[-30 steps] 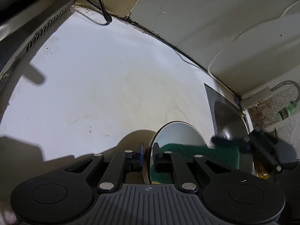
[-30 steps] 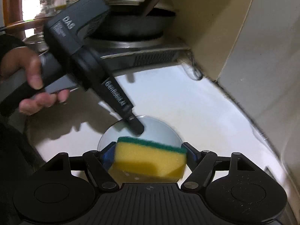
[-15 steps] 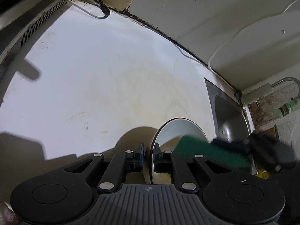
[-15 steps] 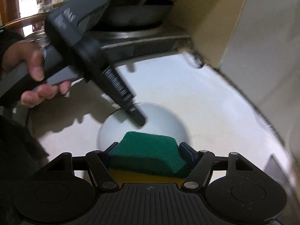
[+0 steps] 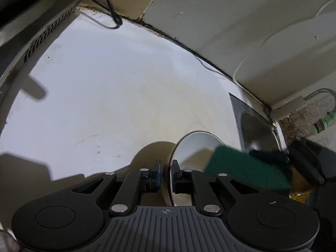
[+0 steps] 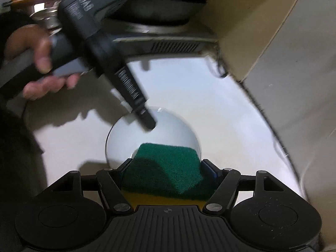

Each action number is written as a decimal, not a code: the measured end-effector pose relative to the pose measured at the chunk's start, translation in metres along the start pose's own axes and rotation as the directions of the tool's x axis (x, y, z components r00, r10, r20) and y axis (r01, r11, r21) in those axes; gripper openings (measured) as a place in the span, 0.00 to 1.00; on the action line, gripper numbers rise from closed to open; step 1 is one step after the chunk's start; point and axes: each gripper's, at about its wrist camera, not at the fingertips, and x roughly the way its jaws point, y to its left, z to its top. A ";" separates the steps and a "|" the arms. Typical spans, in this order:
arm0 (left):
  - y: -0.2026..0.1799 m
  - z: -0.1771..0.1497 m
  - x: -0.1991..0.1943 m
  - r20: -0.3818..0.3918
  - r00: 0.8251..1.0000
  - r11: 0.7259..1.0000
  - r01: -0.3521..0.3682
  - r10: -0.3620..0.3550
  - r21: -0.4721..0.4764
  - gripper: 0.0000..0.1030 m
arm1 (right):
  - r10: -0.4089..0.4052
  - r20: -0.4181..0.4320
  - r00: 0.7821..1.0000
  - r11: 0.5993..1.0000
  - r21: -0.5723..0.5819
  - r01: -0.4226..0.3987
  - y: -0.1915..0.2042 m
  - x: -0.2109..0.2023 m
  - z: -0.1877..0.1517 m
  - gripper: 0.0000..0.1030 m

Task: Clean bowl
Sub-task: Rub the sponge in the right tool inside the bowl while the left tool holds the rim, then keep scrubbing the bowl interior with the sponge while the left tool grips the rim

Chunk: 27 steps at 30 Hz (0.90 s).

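A white bowl [image 5: 195, 145] stands tilted on the white counter [image 5: 109, 96]. My left gripper [image 5: 166, 172] is shut on its rim, one finger inside and one outside. In the right wrist view the same left gripper [image 6: 147, 121] reaches down onto the far rim of the bowl [image 6: 170, 130], with a hand [image 6: 42, 63] around its handle. My right gripper [image 6: 166, 168] is shut on a sponge [image 6: 166, 172], green scrub side up and yellow foam underneath, and holds it inside the bowl's near part. From the left wrist view the sponge [image 5: 247, 170] lies against the bowl's right side.
A stove [image 6: 174, 44] with a dark pan [image 6: 159, 8] stands at the counter's far end. A steel sink [image 5: 256, 130] lies to the right, with a tap and green hose [image 5: 323, 124] beyond it. A black cable [image 5: 111, 14] runs along the tiled wall [image 5: 231, 21].
The sponge has rolled over from yellow side up to green side up and shifted inside the bowl. My left gripper has kept its grip on the rim in the same place.
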 end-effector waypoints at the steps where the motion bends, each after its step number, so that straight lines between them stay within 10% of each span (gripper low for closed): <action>1: 0.000 0.000 0.000 0.001 1.000 1.000 -0.001 0.001 0.000 0.11 | 0.005 0.006 1.000 1.000 0.010 -0.005 0.002 0.005 0.001 0.68; 8: 0.004 0.003 -0.002 0.016 1.000 1.000 -0.004 0.004 -0.019 0.12 | 0.133 -0.021 0.991 0.990 0.047 -0.132 0.003 0.019 -0.007 0.68; 15: -0.001 0.002 0.003 -0.002 1.000 1.000 0.005 -0.005 0.002 0.11 | 0.001 -0.040 0.999 1.000 -0.018 -0.002 0.004 0.011 -0.006 0.68; 23: 0.002 0.005 0.001 0.012 1.000 1.000 -0.010 0.010 -0.003 0.12 | 0.130 -0.053 0.990 0.991 -0.004 -0.131 -0.001 0.022 -0.001 0.68; 27: 0.001 0.004 0.002 0.008 1.000 1.000 -0.007 0.007 0.006 0.12 | 0.062 -0.104 0.993 0.996 -0.064 -0.069 -0.009 0.012 -0.003 0.68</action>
